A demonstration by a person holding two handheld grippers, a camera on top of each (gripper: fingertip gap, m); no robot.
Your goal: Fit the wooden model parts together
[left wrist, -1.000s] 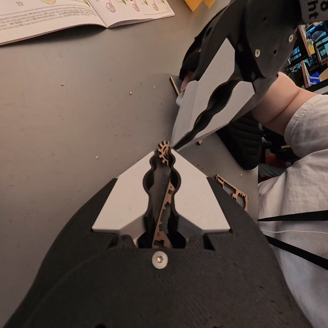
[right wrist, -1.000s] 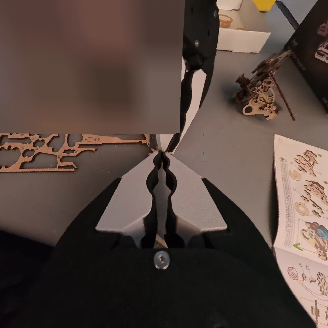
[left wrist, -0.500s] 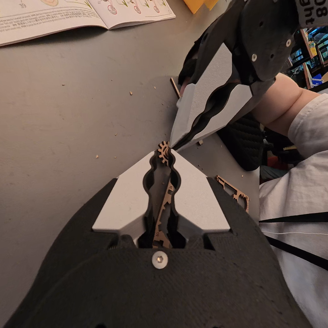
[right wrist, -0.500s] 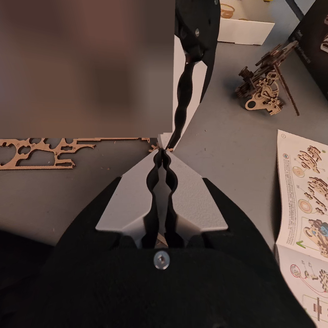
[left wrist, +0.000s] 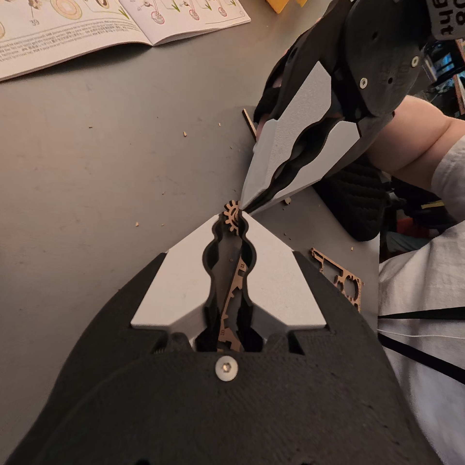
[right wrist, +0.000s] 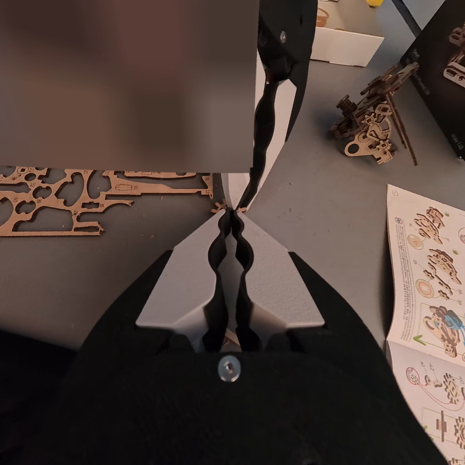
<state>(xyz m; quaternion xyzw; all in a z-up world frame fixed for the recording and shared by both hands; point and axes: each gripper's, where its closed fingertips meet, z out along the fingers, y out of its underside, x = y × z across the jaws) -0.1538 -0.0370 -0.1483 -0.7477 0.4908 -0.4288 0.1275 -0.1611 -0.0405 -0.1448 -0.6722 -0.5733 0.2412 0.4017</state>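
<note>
The left tool [left wrist: 232, 219] pinches a small wooden gear [left wrist: 231, 217] at its fingertips, above the grey desk [left wrist: 100, 163]. The right tool [left wrist: 245, 205] is pressed together, its tips touching the gear's edge. A half-built wooden model [right wrist: 370, 125] stands well apart beside an open instruction booklet [right wrist: 427, 276].

Grey matte tabletop [left wrist: 105, 156] (speckled with wood crumbs) under dim warm light, cluttered shelving [left wrist: 453, 63] beyond.
</note>
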